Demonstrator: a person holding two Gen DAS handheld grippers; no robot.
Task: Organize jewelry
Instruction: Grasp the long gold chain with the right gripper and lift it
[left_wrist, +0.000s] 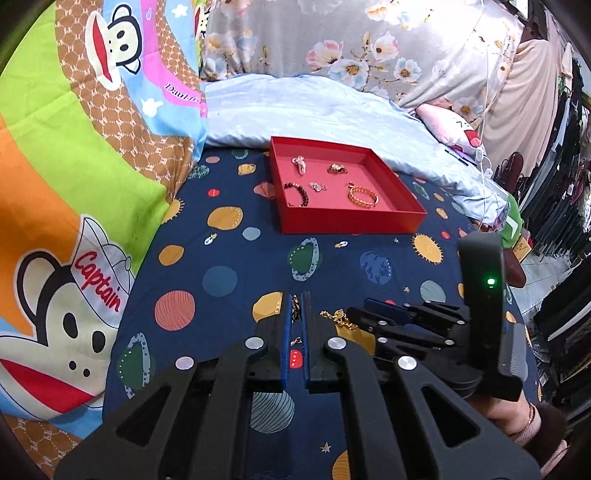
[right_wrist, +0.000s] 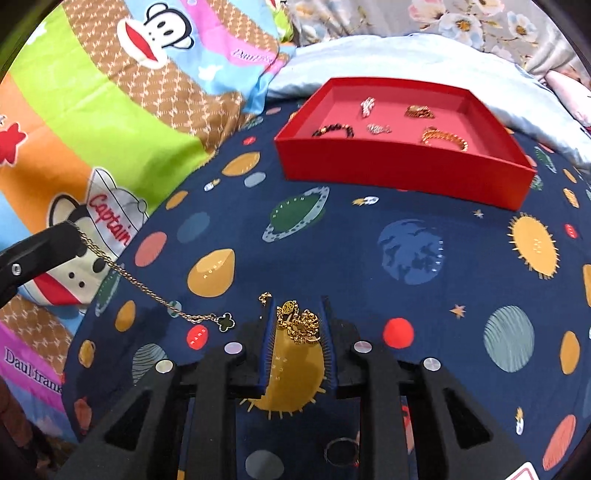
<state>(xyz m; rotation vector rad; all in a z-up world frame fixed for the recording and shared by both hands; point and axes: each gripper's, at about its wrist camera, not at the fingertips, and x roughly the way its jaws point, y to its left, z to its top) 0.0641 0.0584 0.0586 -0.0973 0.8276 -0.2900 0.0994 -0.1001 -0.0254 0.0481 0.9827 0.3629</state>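
My left gripper (left_wrist: 295, 299) is shut on a thin gold chain (left_wrist: 295, 309). In the right wrist view that chain (right_wrist: 147, 290) hangs slanted from the left gripper (right_wrist: 70, 229) down to a dark clover pendant (right_wrist: 226, 322) at the sheet. The right gripper (right_wrist: 299, 306) stands open, with a bunched gold necklace (right_wrist: 300, 324) lying on the sheet between its blue pads (right_wrist: 271, 332). From the left wrist view, the right gripper (left_wrist: 360, 312) sits just right of mine, beside that necklace (left_wrist: 338, 317). Farther back, a red tray (left_wrist: 351, 223) (right_wrist: 406, 170) holds several pieces.
A dark bead bracelet (left_wrist: 297, 194) and a gold bracelet (left_wrist: 362, 195) lie in the tray. A cartoon-monkey quilt (left_wrist: 74, 184) rises on the left and a pale blue pillow (left_wrist: 314, 114) lies behind the tray. A thin ring (right_wrist: 341, 451) lies on the planet-print sheet (right_wrist: 406, 251). A hand (left_wrist: 517, 417) holds the right gripper.
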